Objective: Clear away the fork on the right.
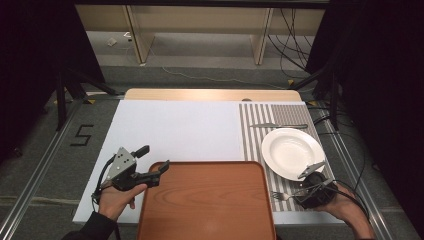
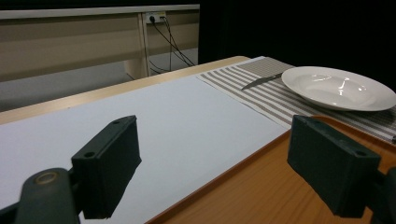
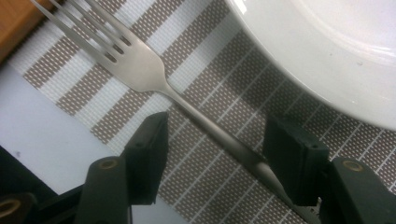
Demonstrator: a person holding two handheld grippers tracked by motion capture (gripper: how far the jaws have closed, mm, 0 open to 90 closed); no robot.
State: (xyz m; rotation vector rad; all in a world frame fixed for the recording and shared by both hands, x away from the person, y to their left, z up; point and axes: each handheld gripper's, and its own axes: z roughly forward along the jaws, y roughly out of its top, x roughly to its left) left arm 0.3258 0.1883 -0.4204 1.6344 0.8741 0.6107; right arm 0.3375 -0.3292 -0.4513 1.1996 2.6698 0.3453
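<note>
Right claw spread, jaws either side of the fork handle on the striped mat at the surface's near right corner. Left claw spread over the tray's far left corner.

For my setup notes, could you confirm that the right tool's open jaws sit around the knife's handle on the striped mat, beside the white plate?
Not the knife: the right tool straddles the fork handle, as the right gripper view shows. The mat and plate are right.

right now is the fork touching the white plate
Apart. The right gripper view shows striped placemat plainly between the fork and the white plate's rim.
</note>
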